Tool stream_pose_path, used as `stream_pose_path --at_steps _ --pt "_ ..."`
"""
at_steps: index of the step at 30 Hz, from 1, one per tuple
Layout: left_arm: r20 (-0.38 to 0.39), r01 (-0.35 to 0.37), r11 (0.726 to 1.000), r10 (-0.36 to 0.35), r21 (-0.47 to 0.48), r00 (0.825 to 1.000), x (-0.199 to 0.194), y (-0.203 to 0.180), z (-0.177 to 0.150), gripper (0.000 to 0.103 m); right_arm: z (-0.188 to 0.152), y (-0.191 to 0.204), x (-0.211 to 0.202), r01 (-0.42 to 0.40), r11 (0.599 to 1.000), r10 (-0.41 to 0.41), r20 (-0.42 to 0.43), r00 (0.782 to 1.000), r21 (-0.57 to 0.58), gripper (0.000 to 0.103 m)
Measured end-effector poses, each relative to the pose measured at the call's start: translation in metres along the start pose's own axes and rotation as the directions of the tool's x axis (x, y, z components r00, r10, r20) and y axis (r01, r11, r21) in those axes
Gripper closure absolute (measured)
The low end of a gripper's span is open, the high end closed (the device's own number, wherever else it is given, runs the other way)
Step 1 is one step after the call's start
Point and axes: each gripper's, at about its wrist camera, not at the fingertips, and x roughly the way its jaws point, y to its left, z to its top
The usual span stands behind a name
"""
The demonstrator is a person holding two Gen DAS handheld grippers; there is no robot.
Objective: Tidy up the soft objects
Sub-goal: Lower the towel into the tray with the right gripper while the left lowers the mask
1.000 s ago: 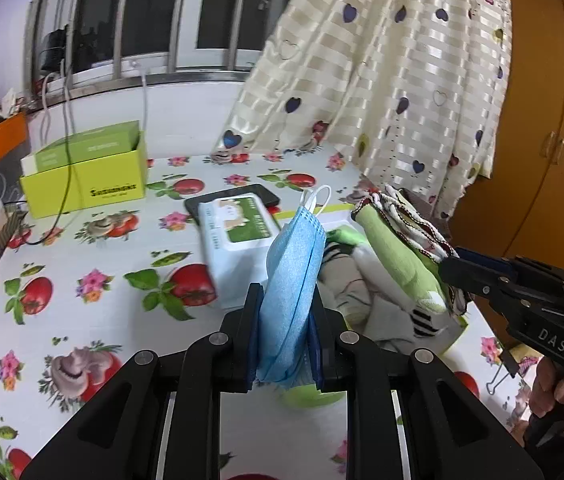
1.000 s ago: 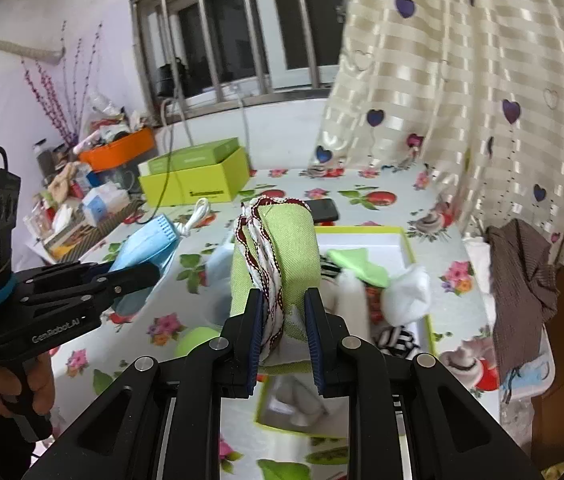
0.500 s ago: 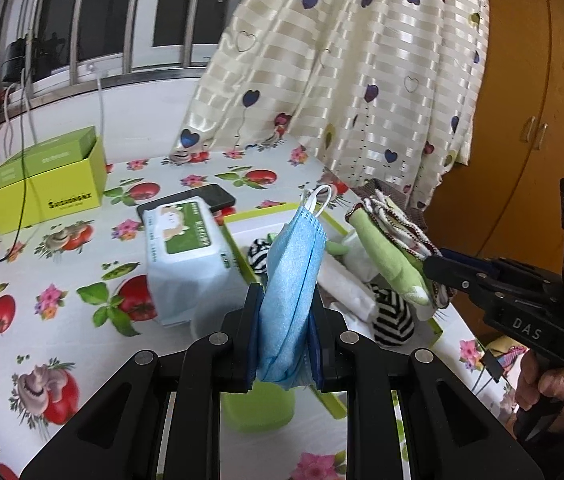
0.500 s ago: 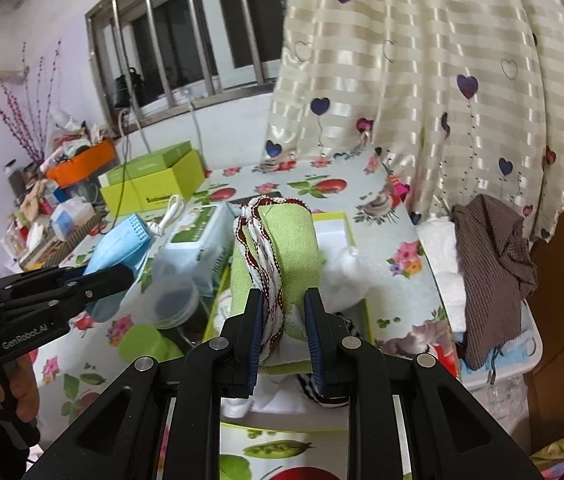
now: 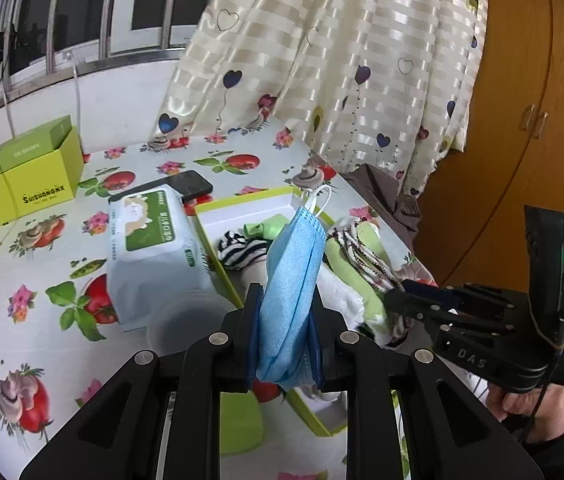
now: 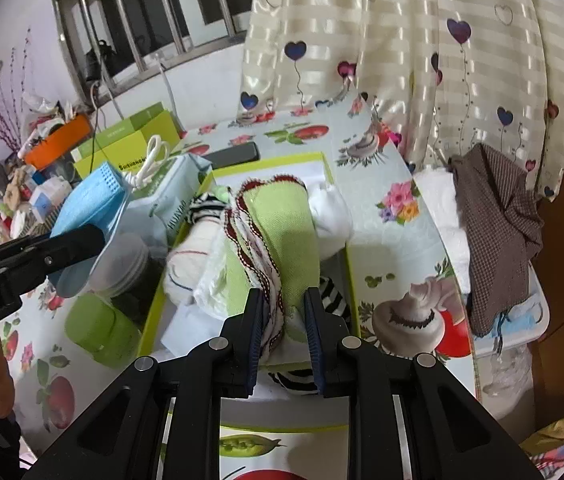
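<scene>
My left gripper [image 5: 285, 334] is shut on a folded blue face mask [image 5: 292, 280] whose white ear loops stick up at its top; it hangs over the left rim of a green-edged white box [image 5: 241, 202]. The right gripper [image 6: 282, 320] is shut on a folded green cloth with red-and-white trim [image 6: 277, 232], held low inside that box [image 6: 336, 176] over white, striped and green socks [image 6: 334, 216]. In the right wrist view the mask [image 6: 89, 200] and left gripper [image 6: 61, 248] sit at the left; in the left wrist view the green cloth [image 5: 356, 258] shows at the right.
A wet-wipes pack [image 5: 149, 240], a black phone [image 5: 185, 186] and a lime carton [image 5: 21, 184] lie on the fruit-print tablecloth left of the box. A clear lidded jar [image 6: 125, 260] and green cup [image 6: 101, 330] stand by its left rim. Brown cloth [image 6: 498, 232] and curtain are right.
Both grippers moved right across the table toward the box and sank a little; the green cloth now sits low inside the box, and the mask hangs over its left rim. Grips unchanged.
</scene>
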Motion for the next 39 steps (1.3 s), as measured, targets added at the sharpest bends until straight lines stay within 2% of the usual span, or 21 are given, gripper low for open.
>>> stream_pose_path --at_steps 7,12,20,28,31,35,39 --pt "-0.039 0.014 1.0 -0.014 -0.007 0.999 0.02 -0.004 0.001 0.082 -0.003 -0.003 0.008 -0.018 1.0 0.018 -0.018 1.0 0.0 0.08" --pt "-0.056 0.024 1.0 -0.024 -0.013 0.998 0.031 -0.007 0.001 0.082 -0.002 -0.005 -0.003 -0.016 1.0 0.016 0.008 1.0 0.006 0.062" --pt "-0.07 0.029 1.0 -0.03 -0.012 0.997 0.045 -0.017 0.003 0.082 0.001 -0.004 -0.02 -0.017 1.0 0.017 0.054 0.998 0.001 0.061" --pt "-0.091 0.041 0.999 -0.043 -0.022 0.995 0.057 -0.018 0.003 0.08 0.0 -0.009 -0.018 -0.02 1.0 0.019 0.05 0.999 0.014 0.061" --pt "-0.105 0.049 0.999 -0.051 -0.02 0.993 0.061 -0.019 0.003 0.076 -0.001 -0.009 -0.017 -0.02 1.0 0.019 0.047 0.999 0.016 0.06" --pt "-0.09 0.051 0.999 -0.052 -0.017 0.995 0.058 -0.02 0.003 0.061 -0.001 -0.009 -0.018 -0.021 1.0 0.021 0.047 0.999 0.014 0.06" --pt "-0.057 0.058 0.998 -0.059 -0.022 0.997 0.05 -0.019 0.004 0.059 -0.001 -0.007 -0.019 -0.02 1.0 0.02 0.05 0.999 0.009 0.06"
